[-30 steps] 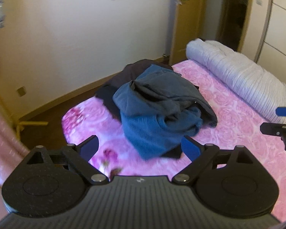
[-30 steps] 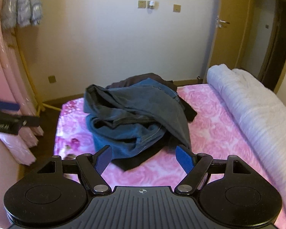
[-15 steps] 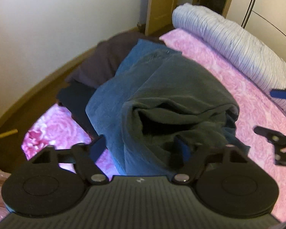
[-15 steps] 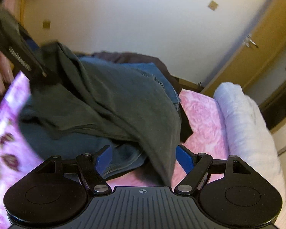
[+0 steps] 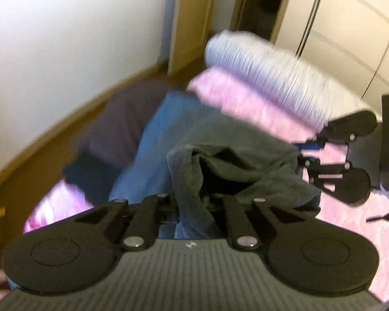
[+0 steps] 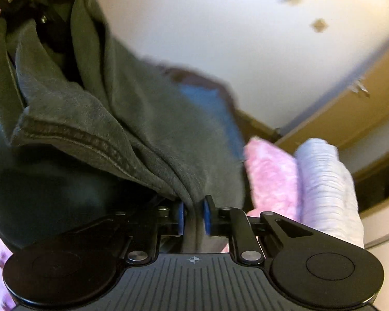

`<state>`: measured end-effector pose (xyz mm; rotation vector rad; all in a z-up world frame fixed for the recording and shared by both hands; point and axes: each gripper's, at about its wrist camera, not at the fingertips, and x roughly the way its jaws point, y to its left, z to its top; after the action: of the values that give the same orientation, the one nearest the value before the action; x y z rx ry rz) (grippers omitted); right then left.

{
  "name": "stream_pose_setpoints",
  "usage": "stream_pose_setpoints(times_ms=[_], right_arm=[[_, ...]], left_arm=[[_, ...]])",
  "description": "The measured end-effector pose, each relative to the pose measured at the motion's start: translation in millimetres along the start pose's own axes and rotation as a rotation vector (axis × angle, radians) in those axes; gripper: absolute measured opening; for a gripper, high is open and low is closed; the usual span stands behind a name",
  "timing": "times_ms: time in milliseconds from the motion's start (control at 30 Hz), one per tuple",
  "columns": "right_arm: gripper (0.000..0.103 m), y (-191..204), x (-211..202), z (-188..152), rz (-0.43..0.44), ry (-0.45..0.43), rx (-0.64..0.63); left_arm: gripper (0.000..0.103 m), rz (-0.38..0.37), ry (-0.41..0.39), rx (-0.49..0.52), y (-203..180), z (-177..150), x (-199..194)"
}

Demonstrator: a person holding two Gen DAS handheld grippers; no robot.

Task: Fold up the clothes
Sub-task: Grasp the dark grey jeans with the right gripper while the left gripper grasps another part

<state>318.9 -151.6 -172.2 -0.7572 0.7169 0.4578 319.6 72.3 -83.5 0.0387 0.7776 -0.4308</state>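
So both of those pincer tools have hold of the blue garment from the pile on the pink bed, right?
Not quite. Both have cloth between their closing jaws, but it is the dark grey garment, not the blue garment, which lies underneath. The right wrist view shows the right gripper pinching a grey hem; the left wrist view shows the left gripper on a grey fold, over the pink bed.

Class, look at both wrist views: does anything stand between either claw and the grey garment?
Nothing visible does. The left claw and the right claw are each closing with the grey garment already between their pads.
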Motion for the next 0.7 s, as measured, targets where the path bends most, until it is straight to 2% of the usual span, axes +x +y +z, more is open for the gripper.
stream_pose_setpoints(times_ms=[200, 267, 367, 500, 567, 700], right_arm=[[0.011, -63, -88, -16, -0.101, -0.105, 0.186], [0.011, -77, -125, -32, -0.155, -0.130, 0.212], [0.011, -91, -184, -69, -0.231, -0.140, 0.265], [0.012, -77, -266, -158, -0.312, -0.073, 0.334], [0.012, -63, -301, -204, -0.336, -0.027, 0.370], [0.012, -17, -368, -311, -0.315, 0.118, 0.482]], left_arm=[[0.007, -0.088, -0.185, 0.070, -43, 60, -57], [0.007, -0.133, -0.228, 0.090, -70, 68, -75], [0.007, -0.219, -0.254, 0.117, -122, 62, -99], [0.007, -0.345, -0.227, 0.165, -206, 29, -114], [0.007, -0.415, -0.167, 0.192, -253, -4, -119], [0.007, -0.543, -0.009, 0.209, -336, -77, -126]])
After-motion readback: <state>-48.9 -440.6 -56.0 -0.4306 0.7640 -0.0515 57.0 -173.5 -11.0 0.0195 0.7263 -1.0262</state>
